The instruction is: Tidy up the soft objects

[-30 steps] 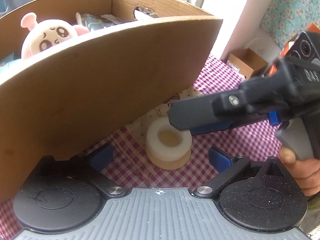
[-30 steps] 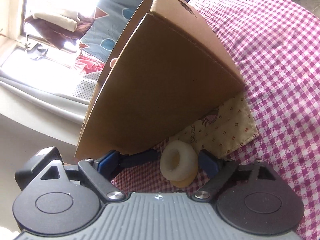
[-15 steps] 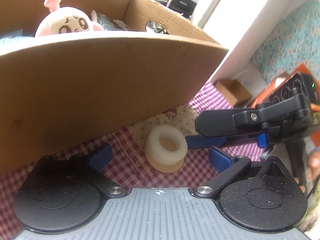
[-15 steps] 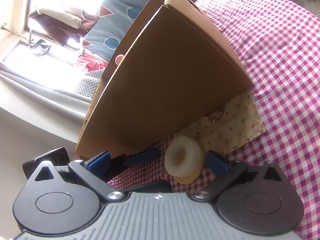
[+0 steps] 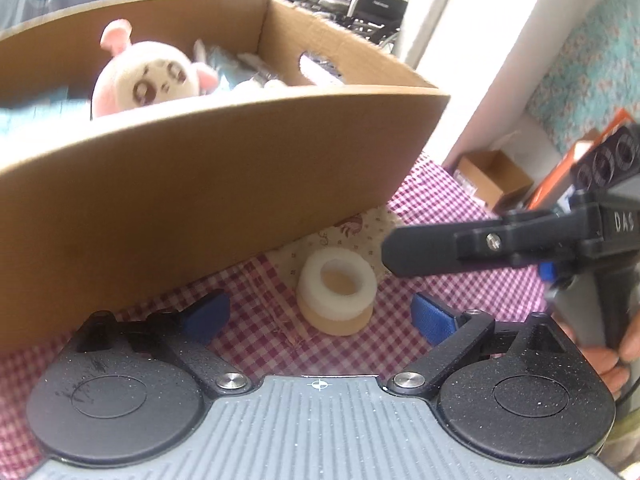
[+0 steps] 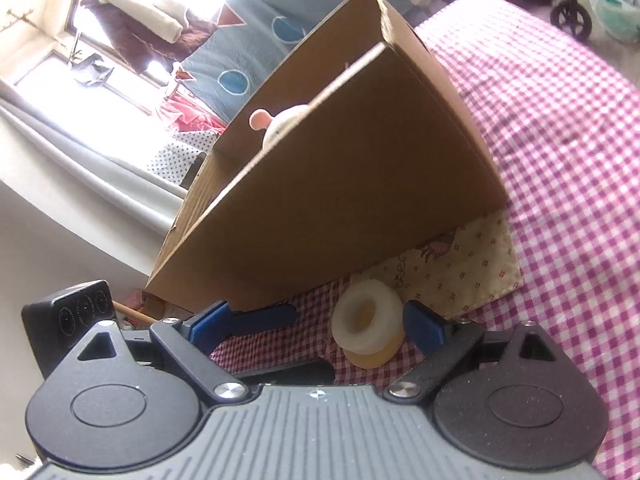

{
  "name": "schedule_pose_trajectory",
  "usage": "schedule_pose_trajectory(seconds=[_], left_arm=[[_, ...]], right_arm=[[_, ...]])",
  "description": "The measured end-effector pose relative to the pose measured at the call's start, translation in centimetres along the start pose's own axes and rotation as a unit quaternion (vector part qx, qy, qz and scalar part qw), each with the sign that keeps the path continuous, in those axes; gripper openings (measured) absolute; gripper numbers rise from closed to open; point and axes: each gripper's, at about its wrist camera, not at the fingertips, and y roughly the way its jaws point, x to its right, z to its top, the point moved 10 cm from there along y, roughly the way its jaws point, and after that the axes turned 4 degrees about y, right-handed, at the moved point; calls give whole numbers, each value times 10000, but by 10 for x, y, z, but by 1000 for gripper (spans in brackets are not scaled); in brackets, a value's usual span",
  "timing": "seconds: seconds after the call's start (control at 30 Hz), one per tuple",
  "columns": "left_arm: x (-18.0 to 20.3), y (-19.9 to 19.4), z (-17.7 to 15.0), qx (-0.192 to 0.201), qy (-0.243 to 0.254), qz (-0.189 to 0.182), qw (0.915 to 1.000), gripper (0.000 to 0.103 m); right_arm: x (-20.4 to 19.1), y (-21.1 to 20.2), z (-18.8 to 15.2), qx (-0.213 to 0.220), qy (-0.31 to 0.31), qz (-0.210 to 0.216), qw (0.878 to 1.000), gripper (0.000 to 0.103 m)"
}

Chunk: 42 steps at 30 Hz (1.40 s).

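Both my tongs gape empty: the foam ring (image 5: 337, 297) sits between my left tongs' (image 5: 320, 316) tips, just off my right tongs' (image 6: 316, 320) right pad (image 6: 425, 326); it looks light and squashy, so I'd pinch its outer wall gently.

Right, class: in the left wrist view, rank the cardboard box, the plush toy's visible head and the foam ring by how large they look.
1. cardboard box, by far the largest.
2. plush toy, head only showing above the box wall.
3. foam ring, slightly smaller than the head, though nearer the camera, so that order is unsure.
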Motion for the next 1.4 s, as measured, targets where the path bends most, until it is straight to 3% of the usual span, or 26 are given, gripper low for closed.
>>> schedule_pose_trajectory(seconds=[0.13,0.2,0.33,0.43,0.7,0.77,0.97,1.1,1.23,1.4], left_arm=[[15,-6,6,181,586,433,9972,90],[22,-6,9,245,783,482,9955,85],[22,5,8,138,970,546,9937,76],[21,13,4,3,966,442,9943,66],[22,24,1,-98,1065,105,9942,56],[21,26,0,-82,1063,83,9943,50],[20,26,-1,15,1003,6,9950,49],[24,15,0,156,1027,-32,9946,49],[36,-8,6,434,1253,0,9912,49],[52,-56,25,990,1723,274,9797,49]], right_arm=[[-9,-13,4,308,-593,-496,9965,81],[-7,-14,5,378,-754,-900,9924,69],[1,-9,3,276,-824,-1341,9872,61],[2,-3,2,180,-908,-1519,9841,53],[0,18,1,-235,-1169,-1865,9752,31],[-1,22,1,-321,-1251,-1948,9723,29],[1,33,3,-429,-1341,-2057,9684,19],[-5,30,3,-353,-1424,-2117,9663,19],[-22,13,1,-102,-1614,-2183,9624,19],[-67,-18,-1,496,-2236,-2274,9465,19]])
